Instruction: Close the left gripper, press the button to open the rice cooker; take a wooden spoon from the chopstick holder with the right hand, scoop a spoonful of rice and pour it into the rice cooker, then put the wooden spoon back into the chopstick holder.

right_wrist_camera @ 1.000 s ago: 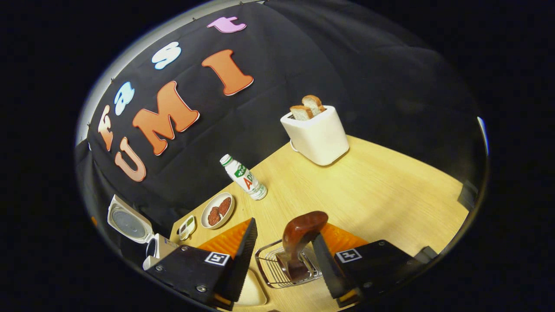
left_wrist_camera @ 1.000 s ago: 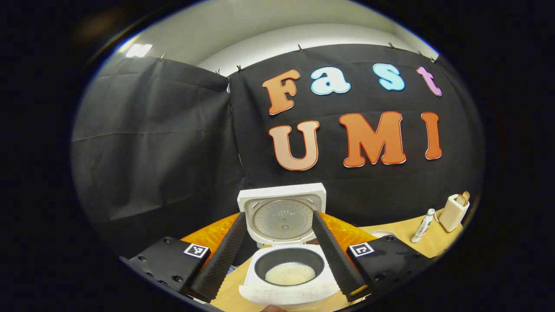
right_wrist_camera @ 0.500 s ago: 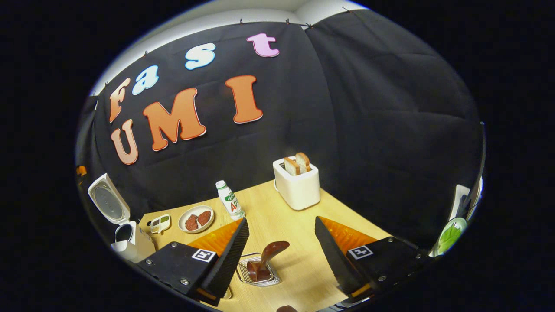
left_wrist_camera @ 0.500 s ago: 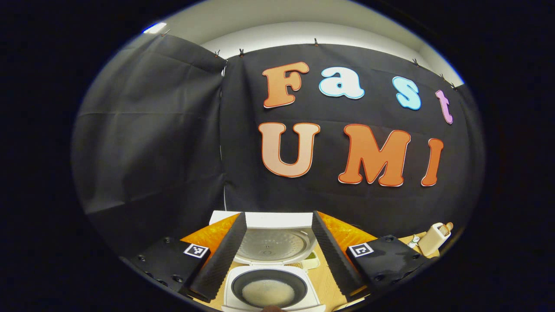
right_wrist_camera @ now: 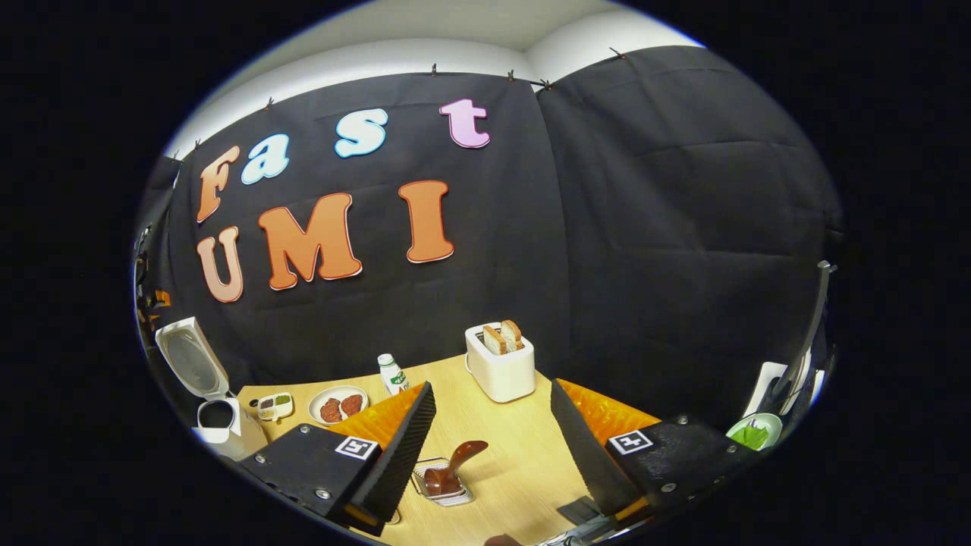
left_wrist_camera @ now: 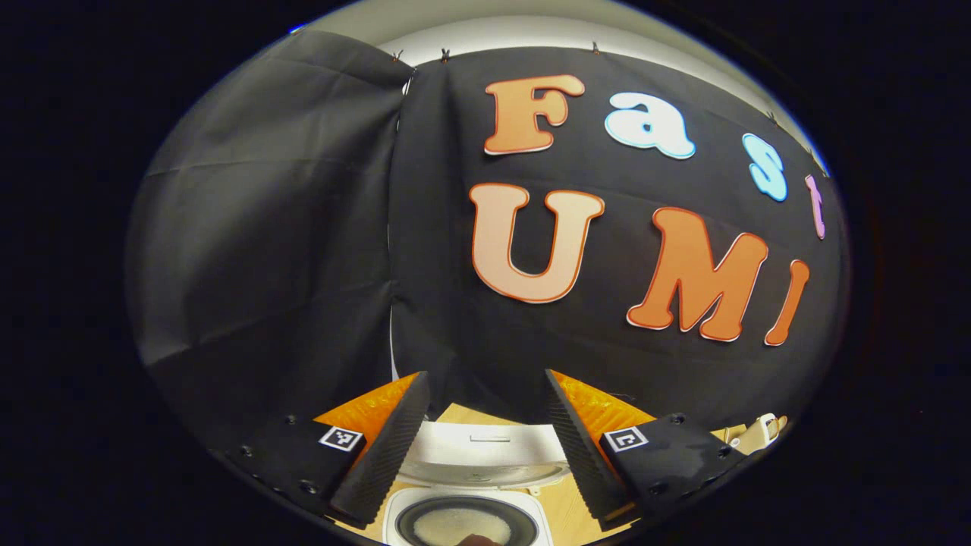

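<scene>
The white rice cooker (left_wrist_camera: 464, 517) sits at the bottom of the left gripper view with its lid (left_wrist_camera: 485, 455) up and white rice in the dark pot. My left gripper (left_wrist_camera: 485, 375) hangs above and short of it, open and holding nothing. In the right gripper view the brown wooden spoon (right_wrist_camera: 455, 464) stands in the wire chopstick holder (right_wrist_camera: 442, 489) on the table. My right gripper (right_wrist_camera: 491, 385) is open and drawn back above it, with the spoon apart from both fingers. The open rice cooker (right_wrist_camera: 216, 417) shows at the far left of that view.
On the wooden table (right_wrist_camera: 523, 455) stand a white toaster (right_wrist_camera: 498, 368) with two slices of bread, a small bottle (right_wrist_camera: 391, 373), a plate (right_wrist_camera: 337, 404) with brown pieces and a small dish (right_wrist_camera: 273, 406). A bowl of greens (right_wrist_camera: 751, 434) is at the right edge. The toaster (left_wrist_camera: 758, 431) shows at the lower right.
My right gripper has opened, let go of the spoon in the wire holder and pulled back up and away. The left gripper has risen, so the cooker dropped low in its view.
</scene>
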